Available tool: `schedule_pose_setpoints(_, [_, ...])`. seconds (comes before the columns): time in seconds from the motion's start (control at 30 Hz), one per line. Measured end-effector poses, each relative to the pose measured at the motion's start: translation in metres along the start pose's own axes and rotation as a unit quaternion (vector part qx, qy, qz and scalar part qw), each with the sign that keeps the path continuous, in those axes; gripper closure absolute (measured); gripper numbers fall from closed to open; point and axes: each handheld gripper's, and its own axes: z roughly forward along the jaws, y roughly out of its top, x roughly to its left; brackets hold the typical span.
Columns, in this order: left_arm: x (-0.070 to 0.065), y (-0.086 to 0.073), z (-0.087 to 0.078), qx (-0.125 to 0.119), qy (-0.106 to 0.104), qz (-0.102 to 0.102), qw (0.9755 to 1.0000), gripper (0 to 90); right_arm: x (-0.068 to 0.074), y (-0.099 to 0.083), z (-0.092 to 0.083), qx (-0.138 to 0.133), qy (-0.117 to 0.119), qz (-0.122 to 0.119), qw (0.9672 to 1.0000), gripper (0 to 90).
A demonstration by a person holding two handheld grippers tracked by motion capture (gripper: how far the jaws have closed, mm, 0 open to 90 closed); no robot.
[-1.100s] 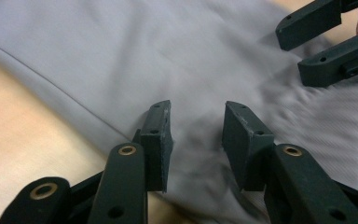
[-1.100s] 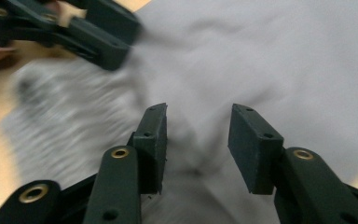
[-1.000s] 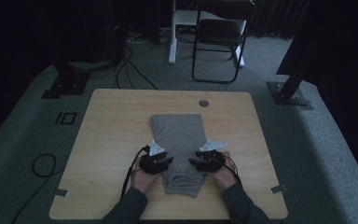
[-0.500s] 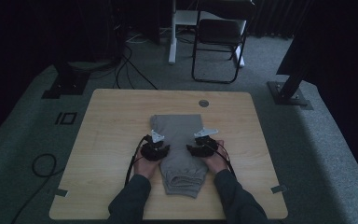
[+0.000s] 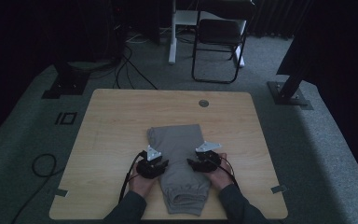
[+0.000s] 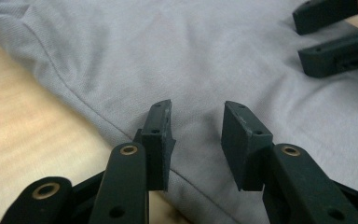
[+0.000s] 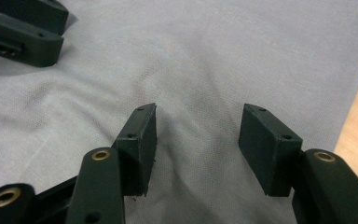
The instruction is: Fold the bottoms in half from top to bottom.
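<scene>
A grey folded garment [image 5: 182, 158], its cuffed end toward the person, lies in the middle of the wooden table [image 5: 116, 121]. My left gripper [image 5: 158, 164] sits at the garment's left edge, jaws open over the cloth [image 6: 121, 60] with nothing pinched between them [image 6: 196, 135]. My right gripper [image 5: 193, 163] sits at the garment's right side. Its jaws have just been opening and stand apart [image 7: 198, 140] above the flat fabric [image 7: 205, 51], gripping nothing. Each gripper view shows the other gripper's black jaws in a top corner.
A small round grommet [image 5: 203, 103] sits near the table's far edge. Behind the table stand a black chair [image 5: 219, 42] and a white post [image 5: 172, 32]. Cables [image 5: 42, 163] trail on the grey carpet at the left.
Both hands went forward up the garment half a second ago and have drawn back toward the person. The garment now lies a little nearer the table's near edge.
</scene>
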Motion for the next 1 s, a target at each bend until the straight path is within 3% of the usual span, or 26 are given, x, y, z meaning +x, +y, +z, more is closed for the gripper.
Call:
schedule_pose_setpoints(0.13, [-0.008,-0.009,-0.010,0.005,-0.005,0.016,0.9999,63.5,0.011,-0.007,-0.009,0.005,0.002,-0.006,1.0000,46.7])
schedule_pose_setpoints(0.3, [-0.007,-0.009,-0.015,0.004,-0.012,0.020,0.9997,65.3,0.019,-0.008,-0.016,0.026,0.005,-0.008,0.9996,51.2])
schedule_pose_setpoints(0.37, [0.000,-0.001,-0.016,-0.019,0.008,0.025,0.9995,65.2,0.015,-0.006,-0.016,0.020,0.002,-0.008,0.9998,53.5])
schedule_pose_setpoints(0.5, [0.029,0.027,-0.014,-0.052,0.072,0.004,0.9960,65.2,-0.003,0.006,-0.011,0.012,-0.017,0.011,0.9997,54.6])
schedule_pose_setpoints(0.6, [0.054,0.045,-0.007,-0.051,0.116,-0.020,0.9918,67.1,-0.018,0.019,-0.003,0.009,-0.039,0.024,0.9989,54.6])
schedule_pose_setpoints(0.63, [0.062,0.049,-0.004,-0.047,0.120,-0.032,0.9911,68.4,-0.023,0.023,0.000,0.007,-0.044,0.027,0.9987,54.6])
schedule_pose_setpoints(0.7, [0.072,0.055,0.001,-0.040,0.098,-0.048,0.9932,70.3,-0.031,0.029,0.006,0.005,-0.049,0.033,0.9983,54.6])
schedule_pose_setpoints(0.8, [0.074,0.057,0.012,-0.015,0.101,-0.030,0.9943,71.5,-0.039,0.034,0.016,0.010,-0.058,0.038,0.9976,54.6])
schedule_pose_setpoints(0.9, [0.076,0.055,0.019,0.006,0.100,-0.024,0.9947,84.1,-0.042,0.036,0.026,0.020,-0.057,0.041,0.9973,55.0])
schedule_pose_setpoints(0.93, [0.077,0.054,0.019,0.004,0.100,-0.027,0.9946,88.8,-0.043,0.036,0.028,0.023,-0.057,0.041,0.9973,55.3])
schedule_pose_setpoints(1.0, [0.080,0.051,0.015,-0.008,0.104,-0.041,0.9937,89.6,-0.043,0.037,0.029,0.022,-0.057,0.041,0.9973,56.3])
